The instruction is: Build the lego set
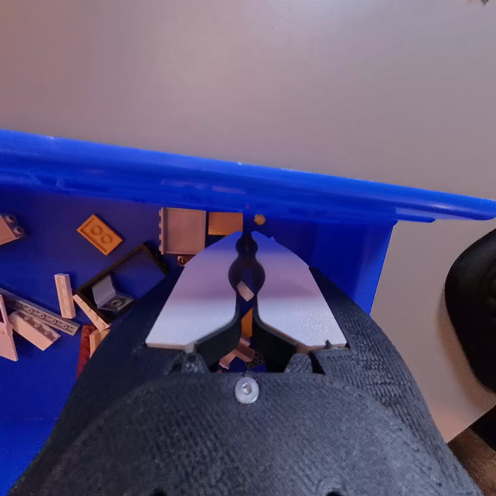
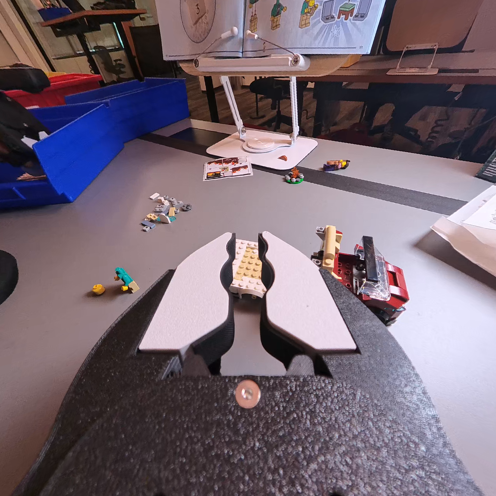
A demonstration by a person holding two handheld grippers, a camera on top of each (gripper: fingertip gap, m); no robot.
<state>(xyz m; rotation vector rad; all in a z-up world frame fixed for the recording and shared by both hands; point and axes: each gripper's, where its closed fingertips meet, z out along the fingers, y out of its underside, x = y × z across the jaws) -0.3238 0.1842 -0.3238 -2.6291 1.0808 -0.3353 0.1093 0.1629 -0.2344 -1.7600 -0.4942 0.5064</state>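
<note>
In the left wrist view my left gripper (image 1: 247, 237) reaches into a blue bin (image 1: 241, 185) of loose bricks. Its fingers are closed, with a small pale piece (image 1: 245, 291) caught in the gap between them. Around it lie an orange plate (image 1: 99, 234), a black frame (image 1: 150, 257) and a grey panel (image 1: 183, 230). In the right wrist view my right gripper (image 2: 247, 239) is shut on a white and tan studded plate assembly (image 2: 248, 264), low over the grey table (image 2: 241, 198). A dark red vehicle build (image 2: 370, 276) stands just to its right.
Loose grey pieces (image 2: 165, 210), a teal minifigure body (image 2: 124, 279) and a yellow head (image 2: 98, 289) lie to the left. A sticker sheet (image 2: 227, 167), a campfire build (image 2: 294, 175) and the booklet stand (image 2: 263, 145) are beyond. Blue bins (image 2: 88, 139) stand at the far left; papers (image 2: 472, 228) lie at the right. The tips of one gripper are about 45 cm away from the tips of the other. My right gripper's tips are some 20 cm from the yellow head (image 2: 98, 289).
</note>
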